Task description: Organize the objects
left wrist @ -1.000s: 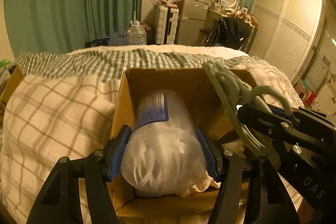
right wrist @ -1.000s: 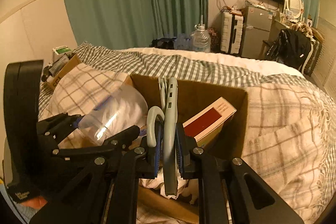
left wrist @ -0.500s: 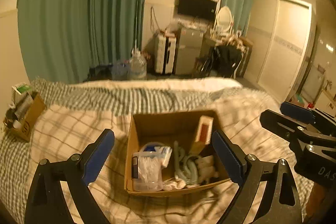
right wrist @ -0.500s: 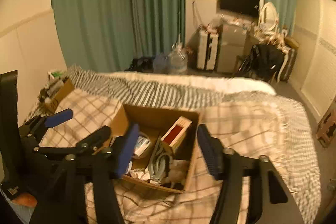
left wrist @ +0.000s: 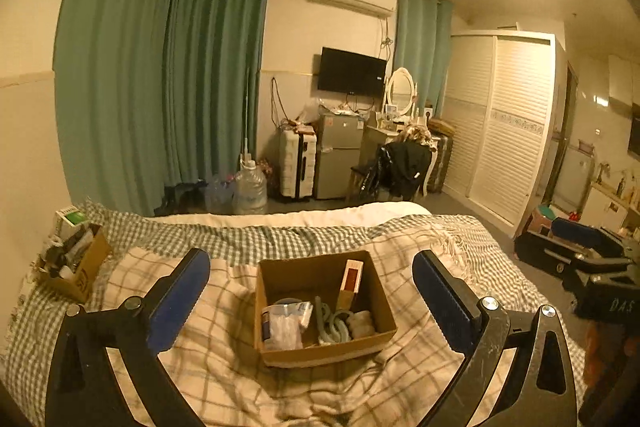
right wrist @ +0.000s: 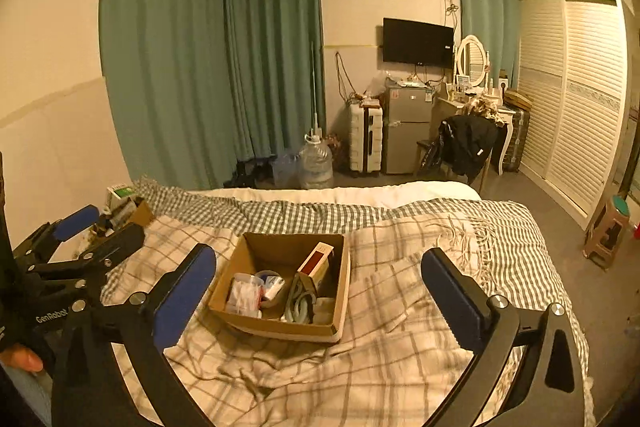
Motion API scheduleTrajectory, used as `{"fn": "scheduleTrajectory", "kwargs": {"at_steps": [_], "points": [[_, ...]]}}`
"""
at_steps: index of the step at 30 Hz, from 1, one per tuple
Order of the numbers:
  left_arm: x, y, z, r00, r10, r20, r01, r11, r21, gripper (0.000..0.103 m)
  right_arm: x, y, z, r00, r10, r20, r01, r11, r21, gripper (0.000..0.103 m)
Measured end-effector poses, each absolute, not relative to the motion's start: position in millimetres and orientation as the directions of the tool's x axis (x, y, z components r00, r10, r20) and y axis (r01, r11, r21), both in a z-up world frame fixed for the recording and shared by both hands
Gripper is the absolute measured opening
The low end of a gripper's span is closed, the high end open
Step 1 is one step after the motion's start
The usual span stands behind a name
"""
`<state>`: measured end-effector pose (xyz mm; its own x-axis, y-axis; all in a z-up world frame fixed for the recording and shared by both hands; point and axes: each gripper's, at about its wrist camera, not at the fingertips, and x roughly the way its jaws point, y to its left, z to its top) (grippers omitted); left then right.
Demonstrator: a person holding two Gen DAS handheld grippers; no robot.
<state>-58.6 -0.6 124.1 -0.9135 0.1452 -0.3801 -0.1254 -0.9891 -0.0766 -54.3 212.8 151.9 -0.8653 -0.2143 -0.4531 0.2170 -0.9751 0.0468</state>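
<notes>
The left gripper [left wrist: 311,291] is spread wide with nothing between its blue pads [left wrist: 176,303], held well above the bed [left wrist: 440,239]. The right gripper [right wrist: 318,285] is just as wide apart and empty, also high over the blanket [right wrist: 400,327]. Below and between both pairs of fingers sits the cardboard box [left wrist: 320,351], open at the top, resting on the plaid blanket near the middle of the bed. Inside it, a clear plastic bag [left wrist: 282,331] of white items lies at the left side, its long axis running from front to back. Beside it the grey-green hangers [left wrist: 330,323] lie bunched in the middle, their hooks curled toward the near wall. A narrow red and white box [left wrist: 351,277] stands on end, leaning against the far right corner, long axis nearly upright. A second small cardboard box [left wrist: 78,267] of clutter sits at the bed's far left edge, well apart
</notes>
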Motion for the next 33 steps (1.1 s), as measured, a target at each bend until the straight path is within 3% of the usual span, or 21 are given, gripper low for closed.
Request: {"fn": "scheduleTrajectory", "kwargs": {"at_steps": [8, 11, 17, 21, 33], "points": [[-23.9, -3.7, 92.1, -0.946, 0.027, -0.322, -0.007, -0.998, -0.062, 0.103, -22.2, 207.6, 118.2, -0.945, -0.124, -0.304, 0.152, -0.986, -0.069, 0.102], [-17.2, -2.8, 66.9, -0.954, 0.018, -0.299, 0.008, -0.996, -0.087, 0.103, -24.6, 208.3, 95.7, -0.951, -0.151, -0.269, 0.166, -0.985, -0.036, 0.102], [-17.6, 2.8, -4.6, -0.965, -0.030, -0.260, 0.056, -0.994, -0.095, 0.103, -44.5, 206.1, 31.9, -0.957, -0.125, -0.263, 0.128, -0.992, 0.008, 0.102], [-19.2, 0.6, -34.0, -0.949, -0.063, -0.309, 0.085, -0.995, -0.060, 0.103, -58.9, 201.9, -12.5, -0.929, -0.093, -0.359, 0.106, -0.994, -0.017, 0.103], [-22.2, -11.0, -37.3, -0.935, -0.085, -0.345, 0.115, -0.991, -0.067, 0.103, -51.3, 198.0, -13.7, -0.940, -0.070, -0.334, 0.098, -0.993, -0.069, 0.103]]}}
